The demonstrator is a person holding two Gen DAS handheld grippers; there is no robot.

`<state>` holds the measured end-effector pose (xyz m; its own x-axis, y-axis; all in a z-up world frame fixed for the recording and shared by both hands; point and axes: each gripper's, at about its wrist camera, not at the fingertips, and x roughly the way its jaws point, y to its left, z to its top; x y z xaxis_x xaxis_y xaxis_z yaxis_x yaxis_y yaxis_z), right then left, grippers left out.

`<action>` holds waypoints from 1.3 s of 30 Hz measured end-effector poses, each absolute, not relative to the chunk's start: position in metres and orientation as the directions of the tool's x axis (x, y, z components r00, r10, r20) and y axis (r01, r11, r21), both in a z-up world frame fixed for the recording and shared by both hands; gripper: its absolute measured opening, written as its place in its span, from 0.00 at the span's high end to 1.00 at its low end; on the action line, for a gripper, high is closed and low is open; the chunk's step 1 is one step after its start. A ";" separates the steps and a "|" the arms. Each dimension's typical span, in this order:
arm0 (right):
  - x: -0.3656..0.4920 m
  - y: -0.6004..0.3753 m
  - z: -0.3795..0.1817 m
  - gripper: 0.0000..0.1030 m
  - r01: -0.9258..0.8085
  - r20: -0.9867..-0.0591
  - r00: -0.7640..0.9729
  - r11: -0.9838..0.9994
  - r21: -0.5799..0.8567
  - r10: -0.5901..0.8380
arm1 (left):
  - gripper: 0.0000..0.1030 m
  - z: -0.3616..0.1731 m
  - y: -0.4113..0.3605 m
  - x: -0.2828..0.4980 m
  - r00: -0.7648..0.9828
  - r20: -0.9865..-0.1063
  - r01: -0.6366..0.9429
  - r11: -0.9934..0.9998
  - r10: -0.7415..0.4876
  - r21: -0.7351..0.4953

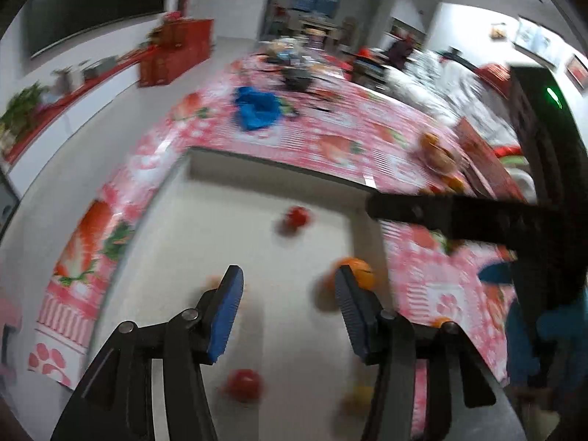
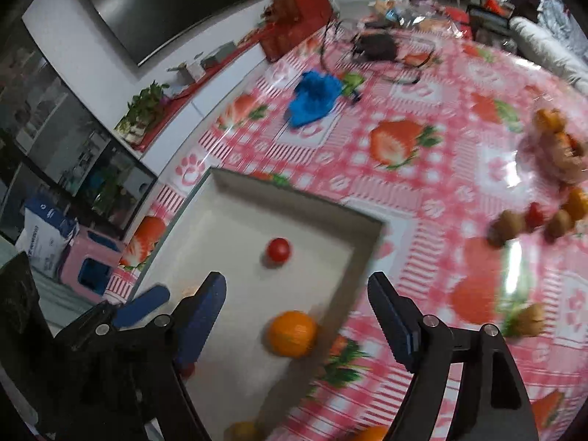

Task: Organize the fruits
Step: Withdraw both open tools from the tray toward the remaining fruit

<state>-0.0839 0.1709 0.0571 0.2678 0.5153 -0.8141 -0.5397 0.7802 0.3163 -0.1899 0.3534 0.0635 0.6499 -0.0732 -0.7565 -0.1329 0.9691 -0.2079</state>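
Two grippers — left gripper (image 1: pixel 288 286) open, empty | right gripper (image 2: pixel 296 296) open, empty | orange (image 2: pixel 292 333) in tray (image 2: pixel 294 198) | no legible writing

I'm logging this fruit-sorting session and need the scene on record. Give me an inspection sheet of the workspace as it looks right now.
Surface: table under a pink strawberry-print cover.
Job's things: white tray holding a red fruit and an orange; a second red fruit shows in the left view. Loose fruits lie on the cover at right, beside a piled heap; blurred.
Clutter: blue cloth; dark object at the far end.
Grippers: left gripper open over the tray, empty; right gripper open over the orange, not touching.
Cables: thin dark cord by the dark object.
Surroundings: wall television, red boxes, sofa.
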 end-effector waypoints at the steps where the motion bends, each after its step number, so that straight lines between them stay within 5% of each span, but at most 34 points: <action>1: -0.083 0.163 0.060 0.22 -0.530 -0.811 0.282 0.788 0.314 0.513 | 0.45 0.067 0.338 -0.191 0.653 -0.753 -0.090 0.978 -0.085 -0.188; 12: -0.090 0.011 0.030 0.22 -0.257 -0.855 0.369 0.924 0.282 0.363 | 0.45 0.056 0.197 -0.187 0.566 -0.802 0.213 0.974 -0.190 -0.081; 18: -0.106 -0.041 0.008 0.22 -0.162 -0.869 0.373 0.945 0.284 0.325 | 0.47 0.027 0.179 -0.169 0.489 -0.865 0.168 0.985 -0.113 -0.034; 21: -0.115 -0.050 0.008 0.22 -0.165 -0.864 0.404 0.953 0.253 0.299 | 0.61 0.020 0.180 -0.167 0.466 -0.876 0.147 0.987 -0.122 -0.059; 24: -0.121 -0.052 0.006 0.22 -0.180 -0.860 0.422 0.956 0.230 0.286 | 0.61 0.020 0.189 -0.171 0.463 -0.875 0.107 0.989 -0.143 -0.105; 25: -0.123 -0.052 0.005 0.20 -0.184 -0.859 0.428 0.957 0.223 0.282 | 0.61 0.022 0.191 -0.172 0.467 -0.873 0.095 0.989 -0.142 -0.110; 27: -0.126 -0.052 0.002 0.00 -0.185 -0.860 0.431 0.960 0.212 0.273 | 0.61 0.028 0.195 -0.173 0.485 -0.864 0.080 0.991 -0.136 -0.111; 35: -0.139 -0.035 -0.008 0.00 -0.252 -0.848 0.496 0.966 0.063 0.185 | 0.61 0.080 0.258 -0.186 0.605 -0.794 -0.097 0.983 -0.066 -0.155; 38: -0.144 -0.030 -0.012 0.00 -0.269 -0.833 0.530 0.963 0.007 0.155 | 0.53 0.078 0.287 -0.183 0.577 -0.816 -0.201 0.973 0.022 -0.116; 39: -0.144 -0.031 -0.012 0.00 -0.269 -0.831 0.534 0.963 0.008 0.156 | 0.36 0.075 0.295 -0.182 0.559 -0.828 -0.237 0.966 0.049 -0.102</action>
